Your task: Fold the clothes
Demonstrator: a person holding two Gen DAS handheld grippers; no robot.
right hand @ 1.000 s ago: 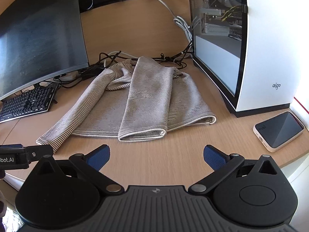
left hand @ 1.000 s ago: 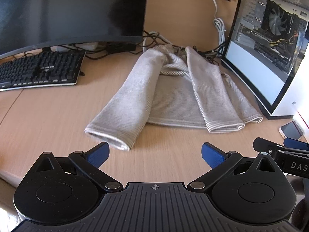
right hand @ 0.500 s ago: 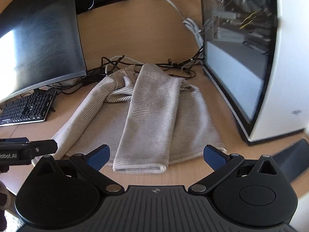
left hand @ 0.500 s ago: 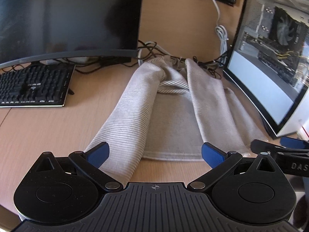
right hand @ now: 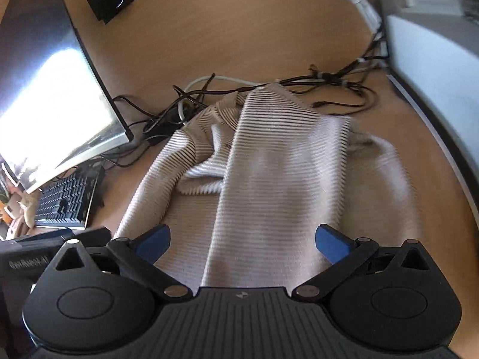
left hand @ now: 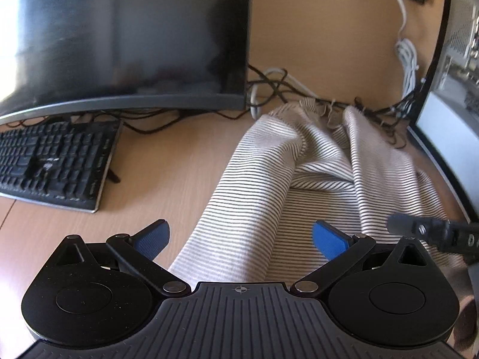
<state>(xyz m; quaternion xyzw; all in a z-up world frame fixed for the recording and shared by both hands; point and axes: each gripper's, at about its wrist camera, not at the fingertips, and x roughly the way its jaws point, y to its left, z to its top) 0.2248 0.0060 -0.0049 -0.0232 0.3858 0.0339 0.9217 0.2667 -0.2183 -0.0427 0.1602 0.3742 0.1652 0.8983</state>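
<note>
Striped sweater (left hand: 317, 179) flat on desk (left hand: 167, 161), long axis running away, neckline far. Left hand-held gripper (left hand: 241, 236) and right hand-held gripper (right hand: 244, 239) both spread, empty.

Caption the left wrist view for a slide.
Open left tool poised above a beige striped knit sweater on a wooden desk, black keyboard at left.

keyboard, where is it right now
The black keyboard lies on the wooden desk at the left of the left wrist view, below the dark monitor and left of the striped garment.
</note>
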